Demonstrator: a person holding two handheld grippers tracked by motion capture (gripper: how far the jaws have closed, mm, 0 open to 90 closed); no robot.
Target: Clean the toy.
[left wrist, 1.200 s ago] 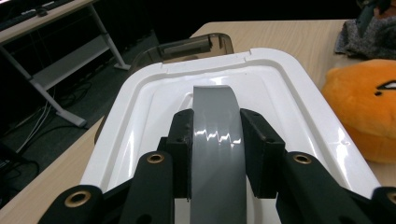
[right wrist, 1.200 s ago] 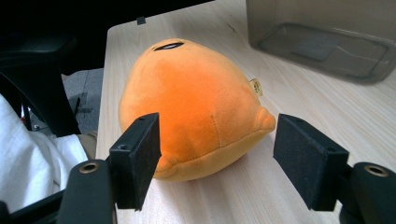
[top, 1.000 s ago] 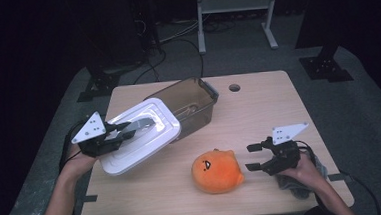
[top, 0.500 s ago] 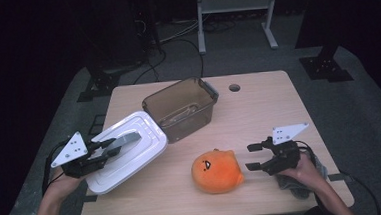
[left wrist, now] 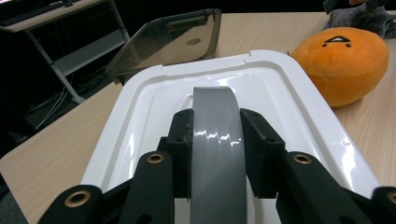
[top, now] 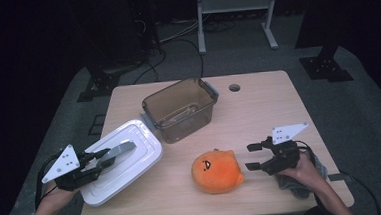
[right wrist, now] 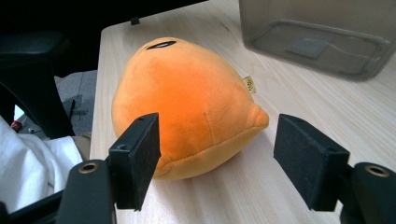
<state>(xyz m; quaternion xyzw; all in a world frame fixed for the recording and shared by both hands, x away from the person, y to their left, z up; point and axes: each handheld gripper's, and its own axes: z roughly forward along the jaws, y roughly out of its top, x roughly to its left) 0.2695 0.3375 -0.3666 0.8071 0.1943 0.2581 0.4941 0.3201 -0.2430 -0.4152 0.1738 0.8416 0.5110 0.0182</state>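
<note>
On the light wooden table [top: 259, 113], the left gripper [top: 97, 161] has its black jaws closed on the grey arched handle [left wrist: 215, 140] of a white rectangular plastic lid [top: 124, 164], which sits at the table's front-left corner, partly over the edge. Behind it, near the table's middle, stands an open smoky-brown transparent plastic container [top: 180, 108], apart from the lid. The right gripper [top: 254, 156] hovers just beside a round orange plush toy with a small drawn face [top: 216, 171], its jaws spread wide and holding nothing. The toy lies on the table in front of the container.
</note>
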